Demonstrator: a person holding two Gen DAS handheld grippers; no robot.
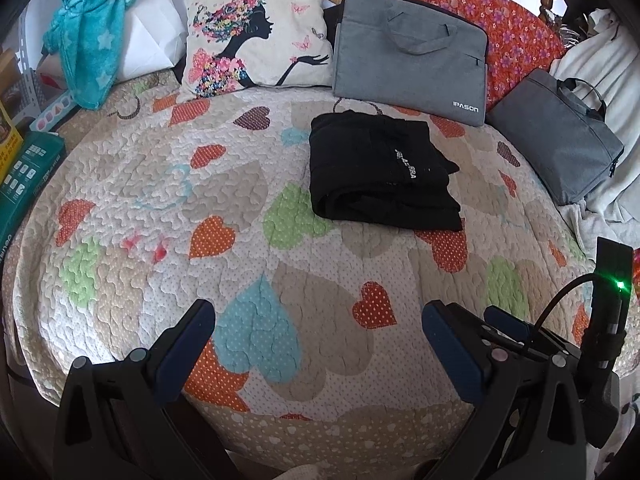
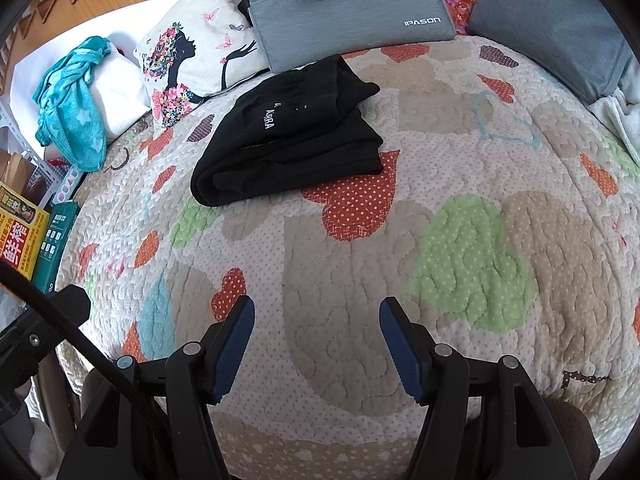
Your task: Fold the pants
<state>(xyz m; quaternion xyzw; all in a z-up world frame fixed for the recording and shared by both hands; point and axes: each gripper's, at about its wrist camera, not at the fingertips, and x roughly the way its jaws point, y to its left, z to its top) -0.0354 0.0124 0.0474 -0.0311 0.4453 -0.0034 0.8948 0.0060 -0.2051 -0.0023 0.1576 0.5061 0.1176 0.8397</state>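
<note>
Black pants (image 1: 384,172) with white lettering lie folded into a compact stack on the heart-patterned quilt (image 1: 160,184), toward the far side of the bed. They also show in the right wrist view (image 2: 292,136). My left gripper (image 1: 318,322) is open and empty, well short of the pants near the bed's front edge. My right gripper (image 2: 316,316) is open and empty, also well back from the pants. The right gripper's body shows at the right edge of the left wrist view (image 1: 552,352).
A grey IPASON laptop bag (image 1: 412,52) leans just behind the pants, with a darker grey bag (image 1: 556,136) to its right. A printed cushion (image 1: 256,28), a teal towel (image 1: 96,28) and boxes (image 1: 24,168) sit at the left. White bedding (image 1: 600,80) lies at the right.
</note>
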